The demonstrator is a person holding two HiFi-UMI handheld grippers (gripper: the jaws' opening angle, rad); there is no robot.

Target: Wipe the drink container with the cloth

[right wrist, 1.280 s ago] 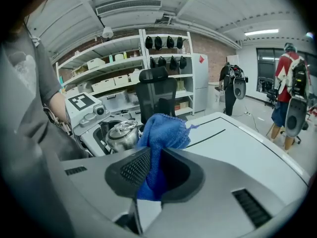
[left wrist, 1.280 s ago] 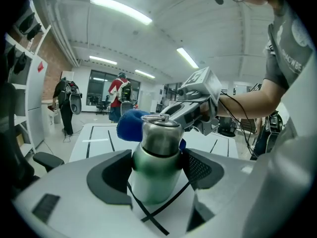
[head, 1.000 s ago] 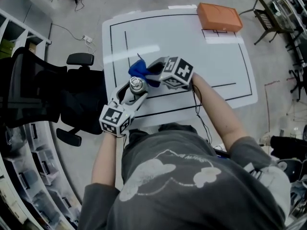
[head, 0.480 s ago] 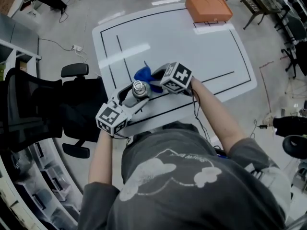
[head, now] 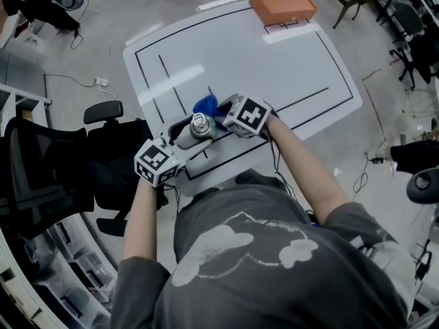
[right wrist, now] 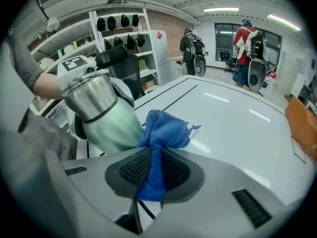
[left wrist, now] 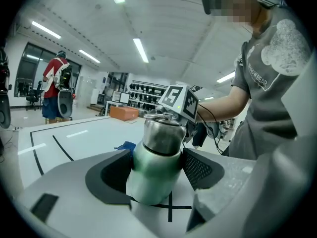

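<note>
My left gripper (head: 193, 131) is shut on a pale green drink bottle (head: 198, 126) with a steel cap, held tilted above the near edge of the white table (head: 274, 67). In the left gripper view both dark pads press the bottle (left wrist: 154, 165) at its lower body. A bunched blue cloth (right wrist: 163, 130) is pinched in my right gripper (right wrist: 153, 170), which is shut on it. The cloth (head: 206, 105) rests against the side of the bottle (right wrist: 106, 118) just below the cap. From the head view, my right gripper (head: 214, 112) sits just right of the bottle.
An orange box (head: 282, 5) lies at the table's far right corner. A black office chair (head: 62, 163) stands left of the table. Black lines mark the tabletop. Two people with backpacks (right wrist: 250, 48) stand across the room.
The left gripper has turned the bottle without shifting place. The right gripper has sunk a little and rolled, bringing the cloth closer against the bottle's side.
</note>
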